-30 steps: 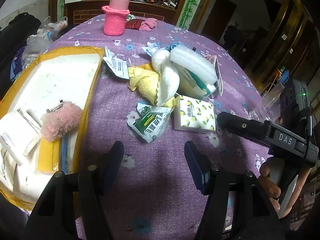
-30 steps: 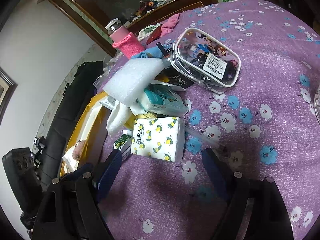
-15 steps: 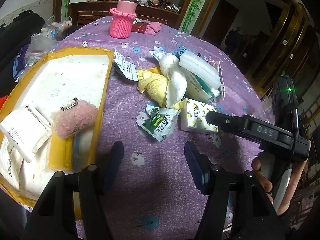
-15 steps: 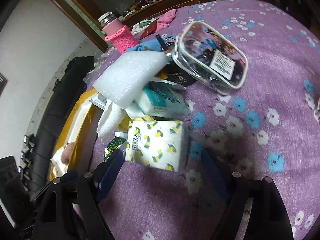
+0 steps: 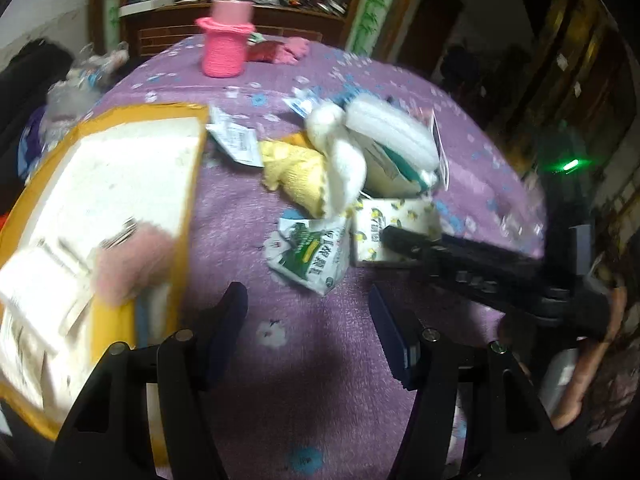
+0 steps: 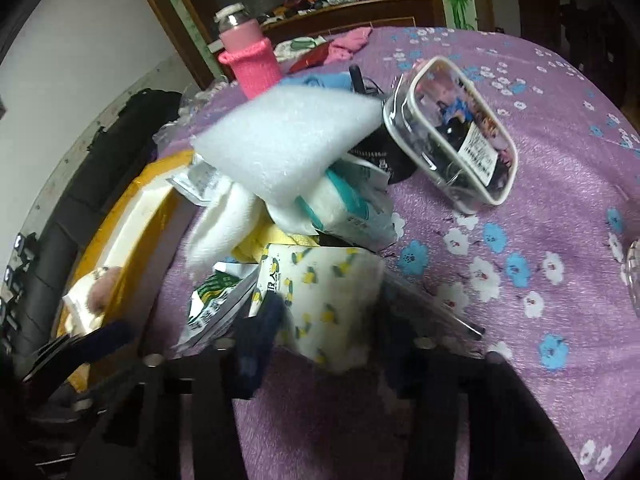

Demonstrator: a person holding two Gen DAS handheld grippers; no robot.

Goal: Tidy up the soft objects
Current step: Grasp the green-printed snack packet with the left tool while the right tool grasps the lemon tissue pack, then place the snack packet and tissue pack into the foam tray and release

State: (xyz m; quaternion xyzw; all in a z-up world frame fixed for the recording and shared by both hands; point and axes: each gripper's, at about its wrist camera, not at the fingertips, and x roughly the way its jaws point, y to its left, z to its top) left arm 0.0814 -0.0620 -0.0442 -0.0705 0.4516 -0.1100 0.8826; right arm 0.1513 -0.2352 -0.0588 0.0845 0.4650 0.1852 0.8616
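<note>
Left wrist view: left claw (image 5: 306, 320) wide open, holding nothing, hovering over bare purple flowered table (image 5: 288, 392). Ahead of it, a green-print packet (image 5: 310, 254) lies flat, touching the lemon-print tissue pack (image 5: 394, 228) on its right. Behind those: yellow cloth (image 5: 294, 178), white cloth (image 5: 344, 168), white foam pad (image 5: 390, 136) piled together. Yellow-rimmed tray (image 5: 186, 208) at left holds a pink fuzzy item (image 5: 128, 264), blurred. Pink knit-sleeved bottle (image 5: 226, 46) at far edge. The right tool reaches in from the right, one finger across the tissue pack's near edge.

Right wrist view: right claw (image 6: 326, 324) open, jaws straddling the lemon-print tissue pack (image 6: 332, 296); blur, can't tell whether the pads touch it. Foam pad (image 6: 292, 140) sits atop the pile. Clear pouch (image 6: 460, 132) lies right of the pile.
</note>
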